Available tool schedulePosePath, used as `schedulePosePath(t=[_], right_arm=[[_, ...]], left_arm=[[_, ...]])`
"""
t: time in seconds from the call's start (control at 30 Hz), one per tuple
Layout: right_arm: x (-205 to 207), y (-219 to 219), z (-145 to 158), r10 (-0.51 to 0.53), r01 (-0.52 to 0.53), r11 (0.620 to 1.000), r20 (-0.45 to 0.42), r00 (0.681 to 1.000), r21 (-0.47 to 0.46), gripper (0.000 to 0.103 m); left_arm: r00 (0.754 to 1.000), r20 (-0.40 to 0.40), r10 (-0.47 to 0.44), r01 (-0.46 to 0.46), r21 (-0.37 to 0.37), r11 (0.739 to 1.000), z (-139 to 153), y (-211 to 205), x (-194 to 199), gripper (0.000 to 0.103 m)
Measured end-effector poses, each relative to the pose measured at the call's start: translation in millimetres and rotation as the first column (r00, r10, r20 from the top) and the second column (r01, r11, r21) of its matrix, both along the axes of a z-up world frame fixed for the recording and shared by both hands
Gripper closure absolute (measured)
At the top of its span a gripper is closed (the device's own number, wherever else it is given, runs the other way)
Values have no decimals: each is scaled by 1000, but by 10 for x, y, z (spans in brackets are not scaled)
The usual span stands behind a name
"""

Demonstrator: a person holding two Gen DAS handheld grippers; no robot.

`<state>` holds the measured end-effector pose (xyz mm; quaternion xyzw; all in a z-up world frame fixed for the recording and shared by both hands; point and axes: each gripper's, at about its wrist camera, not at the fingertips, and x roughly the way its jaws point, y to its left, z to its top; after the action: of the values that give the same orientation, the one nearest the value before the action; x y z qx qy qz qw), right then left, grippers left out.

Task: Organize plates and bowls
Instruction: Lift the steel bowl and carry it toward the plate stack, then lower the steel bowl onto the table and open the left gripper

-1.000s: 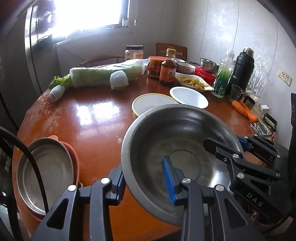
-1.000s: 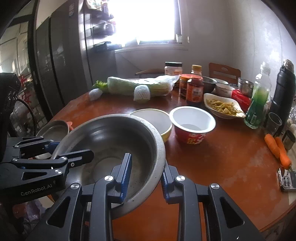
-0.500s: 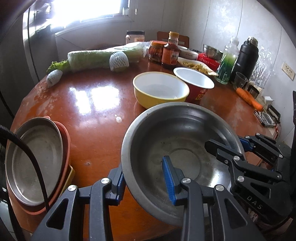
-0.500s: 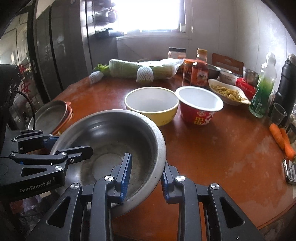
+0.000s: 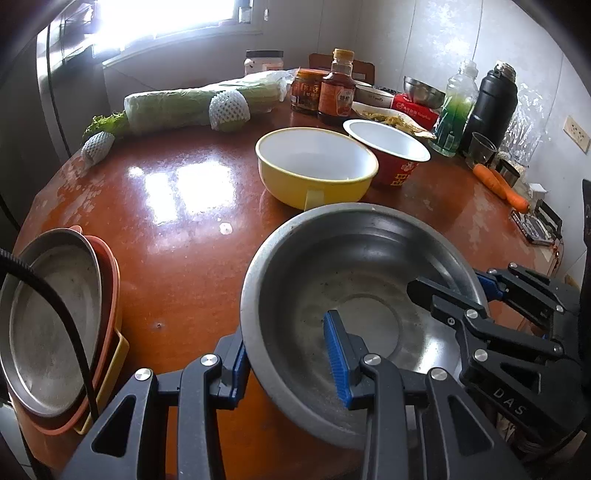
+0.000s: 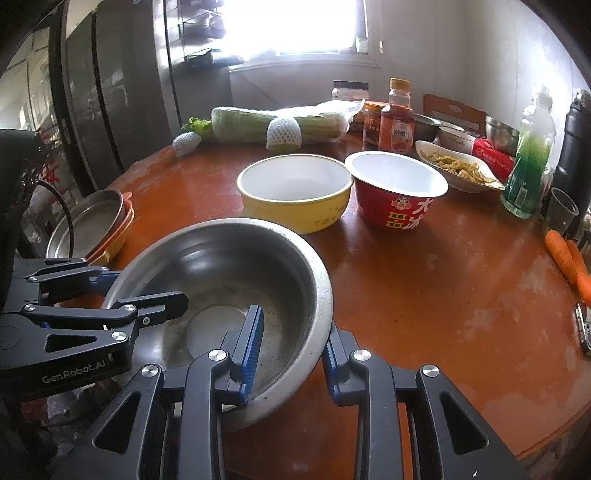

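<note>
Glossy red-brown table (sunlit window)

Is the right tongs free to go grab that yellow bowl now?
Probably not yet: the right tongs are shut on the steel bowl's rim, shared with the left tongs. The yellow bowl itself sits unobstructed.

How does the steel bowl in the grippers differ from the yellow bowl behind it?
The steel bowl is bare grey metal inside and out; the yellow bowl is yellow outside and white inside. The steel bowl looks wider and is clamped at its rim by the left gripper and right gripper; the yellow bowl stands free on the table. Both are upright and empty.
</note>
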<state>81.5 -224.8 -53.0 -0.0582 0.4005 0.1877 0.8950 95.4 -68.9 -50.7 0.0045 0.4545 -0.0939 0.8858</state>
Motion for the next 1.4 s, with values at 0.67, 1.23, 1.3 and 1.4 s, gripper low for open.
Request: schedulePosePath(t=[0.67,1.23,1.3,1.4], right_arm=[[53,-34,-35,1,0,999,-8,1000,41,65],[72,-124,42,-36,37,996,-16,999,76,45],[64,-130,63,-62,62,997,5,998,47,43],[60,-162,97,-77,76,996,19,997,55,43]], left_arm=[[1000,25,11,-12,19,1000,36,-3,31,64],[996,82,29,-29,-3,1000,173,80,-11,53],[995,95,36,-35,-9,999,204,103,-24,50],[994,106,40,-38,-21,999,242,138,-30,47]])
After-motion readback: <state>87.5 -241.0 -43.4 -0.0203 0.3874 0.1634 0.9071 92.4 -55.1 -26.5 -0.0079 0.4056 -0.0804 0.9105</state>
